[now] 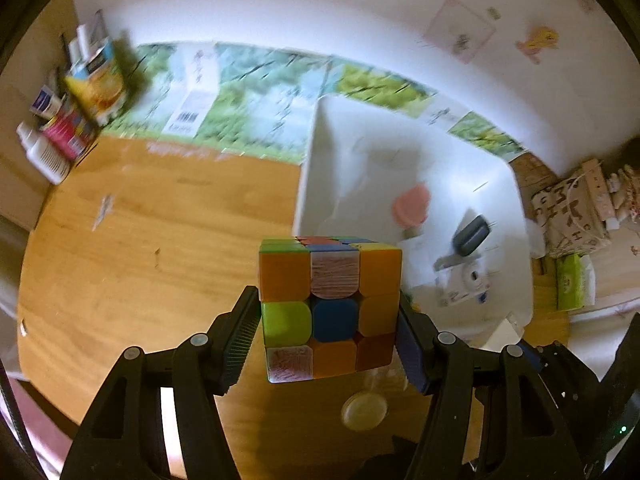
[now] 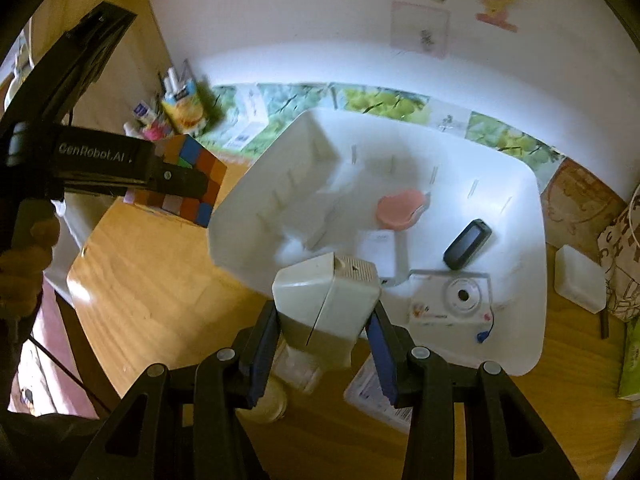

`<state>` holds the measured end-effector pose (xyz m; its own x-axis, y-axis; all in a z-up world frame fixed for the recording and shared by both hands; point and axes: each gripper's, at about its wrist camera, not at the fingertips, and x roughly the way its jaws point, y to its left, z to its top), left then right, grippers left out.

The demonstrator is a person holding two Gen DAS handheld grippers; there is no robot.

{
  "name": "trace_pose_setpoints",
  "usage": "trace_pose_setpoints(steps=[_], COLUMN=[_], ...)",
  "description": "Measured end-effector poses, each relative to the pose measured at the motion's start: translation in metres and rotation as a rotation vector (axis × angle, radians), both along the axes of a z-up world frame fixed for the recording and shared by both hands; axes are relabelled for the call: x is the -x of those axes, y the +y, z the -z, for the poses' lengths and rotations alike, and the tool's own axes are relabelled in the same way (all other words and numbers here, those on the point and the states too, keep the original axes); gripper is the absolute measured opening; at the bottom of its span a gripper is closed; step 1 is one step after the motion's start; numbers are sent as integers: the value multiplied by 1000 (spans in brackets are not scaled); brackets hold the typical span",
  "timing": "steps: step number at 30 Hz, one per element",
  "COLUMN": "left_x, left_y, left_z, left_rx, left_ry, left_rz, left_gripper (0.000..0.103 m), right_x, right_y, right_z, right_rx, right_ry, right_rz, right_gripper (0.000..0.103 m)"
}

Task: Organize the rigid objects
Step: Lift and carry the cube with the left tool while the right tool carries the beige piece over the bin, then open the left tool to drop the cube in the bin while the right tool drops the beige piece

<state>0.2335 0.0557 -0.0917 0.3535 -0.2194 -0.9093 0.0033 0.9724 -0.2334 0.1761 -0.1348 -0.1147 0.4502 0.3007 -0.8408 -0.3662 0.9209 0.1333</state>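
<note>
Multicoloured cube [image 1: 330, 308]; white bin [image 2: 520, 184]; pink, possibly round, lid [image 2: 400, 206]; black case [image 2: 467, 244].

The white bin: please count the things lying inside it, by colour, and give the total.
In the white bin, as seen from the right wrist:
Pink: 1, round pink item
Black: 1, black case
White: 2, toy camera and flat white box
Total: 4

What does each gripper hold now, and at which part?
Left gripper holds the cube by two opposite side faces. Right gripper holds the beige box by its two sides, near its lower end.
</note>
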Motion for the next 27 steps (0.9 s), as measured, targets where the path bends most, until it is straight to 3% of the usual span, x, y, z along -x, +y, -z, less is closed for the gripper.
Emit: trace_pose_setpoints(steps=[8, 14, 17, 19, 23, 27], left_x=[-8, -11, -13, -15, -12, -12], left_y=[-23, -30, -32, -35, -39, -44], left_z=[2, 8, 13, 15, 4, -4], left_rx=[66, 120, 161, 166, 181, 152], left_ry=[-155, -248, -256, -261, -347, -386], left_rz=[23, -6, -8, 0, 3, 13], left_gripper=[67, 67, 67, 66, 66, 66], right_x=[-9, -23, -28, -31, -36, -37], right_y=[-25, -42, -49, -53, -59, -64], right_z=[1, 15, 21, 25, 32, 34], right_rx=[-23, -53, -65, -68, -76, -83], right_ry=[-103, -80, -76, -70, -50, -41], right_rz=[54, 110, 132, 146, 168, 187], right_gripper=[44, 44, 44, 44, 44, 46])
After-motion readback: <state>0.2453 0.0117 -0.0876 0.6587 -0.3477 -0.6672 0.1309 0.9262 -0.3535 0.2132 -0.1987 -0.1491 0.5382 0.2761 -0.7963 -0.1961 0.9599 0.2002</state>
